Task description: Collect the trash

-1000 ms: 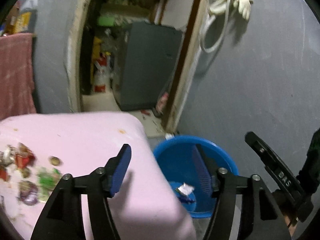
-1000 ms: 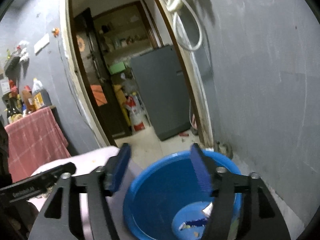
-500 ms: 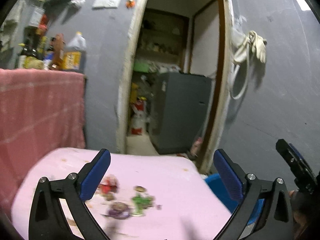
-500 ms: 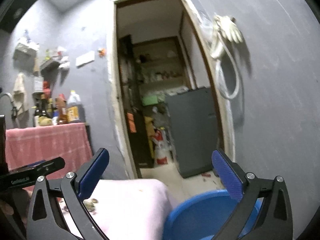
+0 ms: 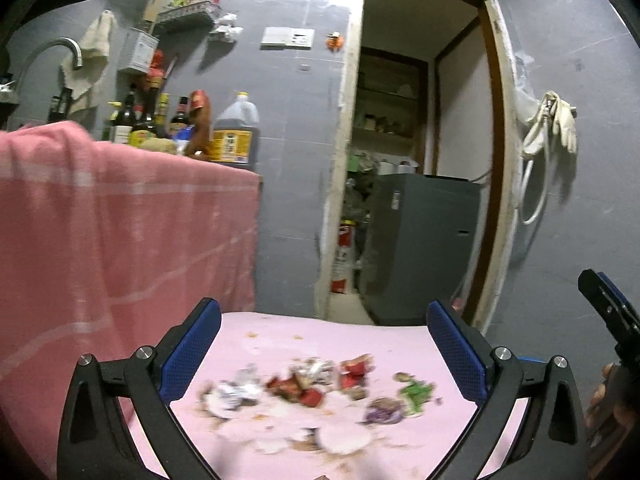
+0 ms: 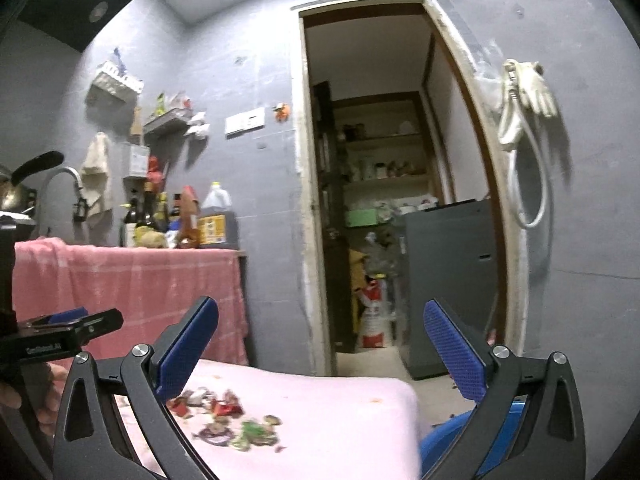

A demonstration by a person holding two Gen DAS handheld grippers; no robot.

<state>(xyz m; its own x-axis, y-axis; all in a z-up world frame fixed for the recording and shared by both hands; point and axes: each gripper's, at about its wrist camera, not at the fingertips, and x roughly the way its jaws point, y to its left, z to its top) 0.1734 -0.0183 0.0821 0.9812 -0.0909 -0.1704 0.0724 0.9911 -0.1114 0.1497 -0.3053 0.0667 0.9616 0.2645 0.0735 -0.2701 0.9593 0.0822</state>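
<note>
A pile of crumpled wrappers and scraps lies on the pink table; it also shows in the right wrist view. My left gripper is open and empty, held above the near side of the pile. My right gripper is open and empty, above the table's right end. A blue basin stands on the floor just right of the table, mostly hidden behind the right gripper's finger. The right gripper's body shows at the left wrist view's right edge.
A counter draped in pink cloth with bottles stands to the left. An open doorway behind the table leads to a storeroom with a grey cabinet. Gloves and a hose hang on the right wall.
Both grippers have swung up and left from over the blue basin to over the pink table. Their jaws have opened wider. The trash pile now lies between the left gripper's fingers.
</note>
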